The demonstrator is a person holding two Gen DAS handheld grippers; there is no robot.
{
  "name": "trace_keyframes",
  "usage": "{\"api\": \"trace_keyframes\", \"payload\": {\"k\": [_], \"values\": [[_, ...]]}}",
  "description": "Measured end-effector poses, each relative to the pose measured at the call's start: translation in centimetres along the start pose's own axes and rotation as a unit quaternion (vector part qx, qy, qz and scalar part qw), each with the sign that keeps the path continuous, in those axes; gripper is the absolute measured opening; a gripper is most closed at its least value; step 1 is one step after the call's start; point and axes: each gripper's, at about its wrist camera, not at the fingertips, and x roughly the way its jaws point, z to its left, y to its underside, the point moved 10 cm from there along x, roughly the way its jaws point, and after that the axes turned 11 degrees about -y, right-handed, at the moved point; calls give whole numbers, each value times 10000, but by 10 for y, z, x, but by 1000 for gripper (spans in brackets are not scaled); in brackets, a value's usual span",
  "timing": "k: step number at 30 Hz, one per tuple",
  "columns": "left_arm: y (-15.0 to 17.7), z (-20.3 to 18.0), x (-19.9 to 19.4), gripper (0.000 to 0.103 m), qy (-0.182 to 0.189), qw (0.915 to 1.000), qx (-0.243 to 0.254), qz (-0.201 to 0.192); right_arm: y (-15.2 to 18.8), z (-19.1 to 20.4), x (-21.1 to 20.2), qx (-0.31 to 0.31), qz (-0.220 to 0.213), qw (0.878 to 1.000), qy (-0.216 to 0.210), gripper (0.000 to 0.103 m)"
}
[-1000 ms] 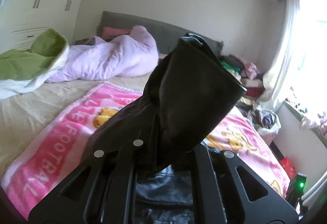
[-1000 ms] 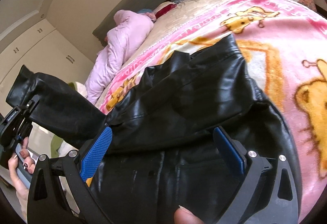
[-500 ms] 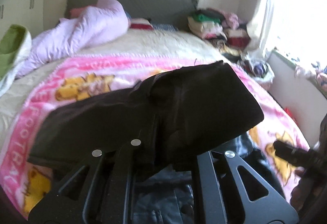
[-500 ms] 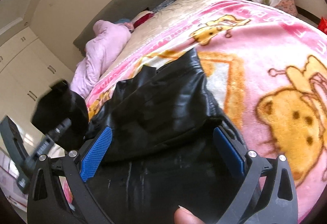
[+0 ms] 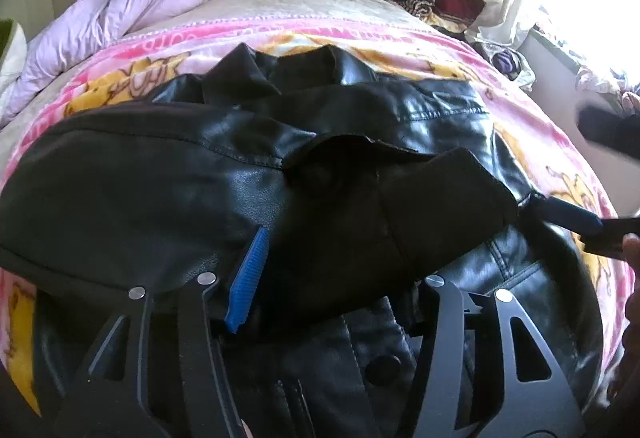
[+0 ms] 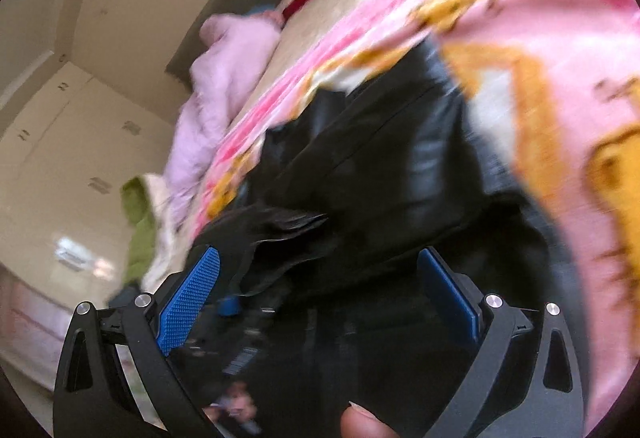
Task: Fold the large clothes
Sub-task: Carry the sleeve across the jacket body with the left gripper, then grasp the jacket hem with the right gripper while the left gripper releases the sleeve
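Black leather jacket [image 5: 360,126] spread on pink blanket [image 5: 400,38]; sleeve draped between opening left tool [image 5: 336,278] jaws, unpinched. Right tool [image 6: 320,294], at 3 o'clock, held open.

The black leather jacket [image 5: 360,142] is covering the left tongs' [image 5: 332,290] right fingertip, and its hem is running off the frame at six o'clock. Motion is smearing the pink blanket [image 6: 520,38] in the right wrist view. A blurred thumb [image 6: 364,423] is getting cropped at six o'clock.
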Motion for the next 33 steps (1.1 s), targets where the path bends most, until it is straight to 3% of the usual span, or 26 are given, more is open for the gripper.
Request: {"api": "trace_keyframes", "payload": {"k": [1,2,3,5,8,16,19,22,26,28,30,33], "values": [[1,-2,-3,55,49,10000,51,-11,0,3,9,94,134,9997,-153,98],[1,-5,-5,79,149,9999,61,-8,-1,4,14,163,198,9995,-186,98],[1,-8,-9,91,306,9995,40,-6,-2,5,21,217,280,9991,-233,97],[3,-11,-12,91,349,9993,100,-21,-4,7,30,222,429,9985,-241,83],[6,-13,-13,92,285,9994,207,24,-6,4,43,246,642,9975,-158,73],[-4,-11,-30,94,495,9983,271,-155,-9,-8,60,493,962,9940,-192,68],[-7,-13,-39,94,689,9969,295,-241,-6,-7,68,572,1126,9915,-311,61],[-12,-8,-43,94,660,9970,225,-342,-5,-7,75,507,1242,9907,-225,58],[-20,4,-47,94,705,9965,-43,-450,-8,-8,80,365,1191,9922,-104,41],[-28,19,-52,93,712,9954,-302,-564,-12,-4,81,252,1089,9936,-154,40],[-38,40,-56,94,686,9930,-639,-725,-16,5,81,25,972,9950,-239,38],[-49,83,-60,93,451,9870,-1233,-925,-25,25,77,-485,703,9960,-260,26]]}}
